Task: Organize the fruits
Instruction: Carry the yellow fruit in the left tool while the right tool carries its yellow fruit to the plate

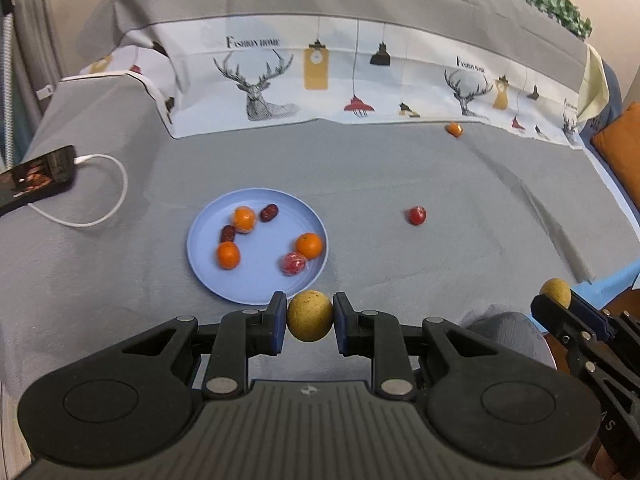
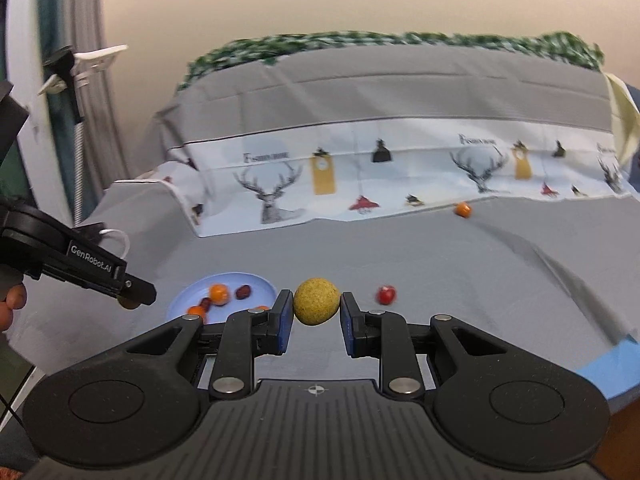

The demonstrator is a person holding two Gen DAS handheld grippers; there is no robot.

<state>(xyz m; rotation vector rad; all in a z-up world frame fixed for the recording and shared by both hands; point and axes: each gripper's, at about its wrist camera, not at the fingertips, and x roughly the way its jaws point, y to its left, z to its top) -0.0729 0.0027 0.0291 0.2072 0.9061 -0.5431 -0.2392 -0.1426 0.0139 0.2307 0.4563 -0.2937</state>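
My left gripper point(image 1: 310, 322) is shut on a round yellow-brown fruit point(image 1: 310, 312), held above the near rim of a blue plate point(image 1: 264, 280). On the plate lie three small oranges point(image 1: 308, 245), two dark red dates point(image 1: 269, 213) and a red wrapped fruit point(image 1: 295, 263). My right gripper point(image 2: 316, 308) is shut on a second yellow-brown fruit point(image 2: 316, 298); in the left wrist view that right gripper point(image 1: 557, 300) shows at the right edge. A loose red fruit point(image 1: 417, 215) lies on the grey cloth right of the plate. Another small orange point(image 1: 454, 129) rests far back by the patterned cloth.
A phone point(image 1: 36, 178) with a white cable point(image 1: 108, 200) lies at the left. A deer-print cloth point(image 1: 304, 80) covers the raised back. An orange cushion point(image 1: 620, 148) sits at the right edge. A person's fingers point(image 2: 12, 304) hold the left gripper point(image 2: 134, 300).
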